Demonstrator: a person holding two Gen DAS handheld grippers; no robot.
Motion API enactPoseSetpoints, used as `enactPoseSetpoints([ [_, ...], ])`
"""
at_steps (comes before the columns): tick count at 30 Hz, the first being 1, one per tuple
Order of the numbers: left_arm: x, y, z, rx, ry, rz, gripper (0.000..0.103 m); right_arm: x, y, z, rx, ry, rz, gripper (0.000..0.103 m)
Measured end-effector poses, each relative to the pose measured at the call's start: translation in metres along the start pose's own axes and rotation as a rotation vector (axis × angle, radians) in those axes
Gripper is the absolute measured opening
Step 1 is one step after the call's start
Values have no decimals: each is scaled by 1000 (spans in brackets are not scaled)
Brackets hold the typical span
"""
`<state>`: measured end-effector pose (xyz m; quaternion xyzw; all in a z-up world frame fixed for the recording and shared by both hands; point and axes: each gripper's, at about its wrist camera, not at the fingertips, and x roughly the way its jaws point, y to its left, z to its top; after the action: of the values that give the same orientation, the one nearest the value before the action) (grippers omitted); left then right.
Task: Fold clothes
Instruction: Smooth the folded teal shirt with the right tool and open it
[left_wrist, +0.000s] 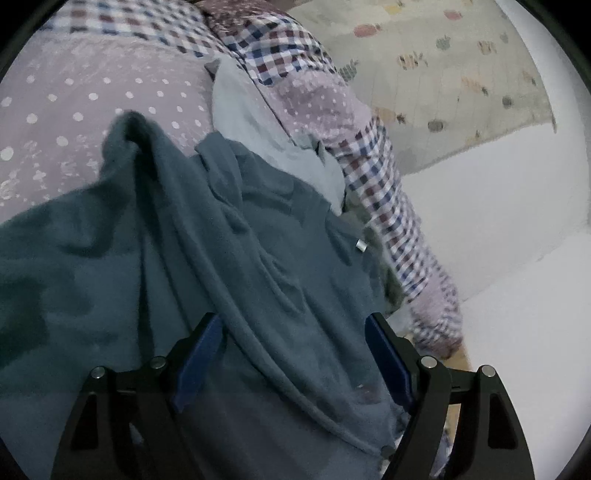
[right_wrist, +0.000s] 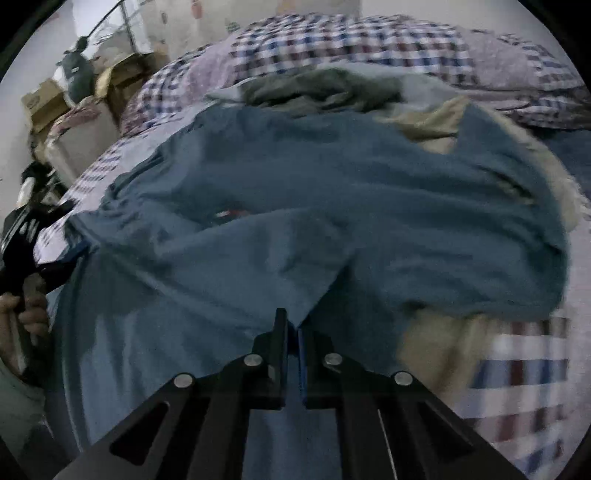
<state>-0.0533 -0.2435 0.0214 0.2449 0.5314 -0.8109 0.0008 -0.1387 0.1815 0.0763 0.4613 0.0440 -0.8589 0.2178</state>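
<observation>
Clearly a soft, limp garment (right_wrist: 332, 206) was spread on the bed (left_wrist: 92, 107).
The right gripper (right_wrist: 291, 332) was clamped on its fabric; the left gripper (left_wrist: 295, 332) was held open over a seam, judged the firmest hold.

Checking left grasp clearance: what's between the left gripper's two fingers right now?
In the left wrist view, the left gripper is open, and a fold of the teal garment with its raised seam lies in the gap between the blue pads. Nothing else shows there.
</observation>
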Motion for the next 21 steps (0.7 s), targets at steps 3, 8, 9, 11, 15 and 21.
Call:
enactPoseSetpoints([
  [3, -9, 8, 9, -51, -35, -34, 83, -11, -16, -4, 28, 13, -64, 3],
  [8, -24, 19, 25, -106, -72, -55, 83, -6, -13, -16, 53, 93, -145, 11],
  [9, -27, 21, 29, -111, -75, -59, 83, -6, -10, -18, 57, 101, -170, 13],
  [11, -31, 26, 35, -130, -75, -74, 83, -9, -4, -21, 65, 111, -219, 23],
  [15, -34, 37, 48, -184, -75, -109, 83, -24, 35, 9, 6, 25, -190, 34],
  [21, -30, 49, 56, -225, -53, -81, 63, 2, 158, 102, -241, -43, 1, 41],
])
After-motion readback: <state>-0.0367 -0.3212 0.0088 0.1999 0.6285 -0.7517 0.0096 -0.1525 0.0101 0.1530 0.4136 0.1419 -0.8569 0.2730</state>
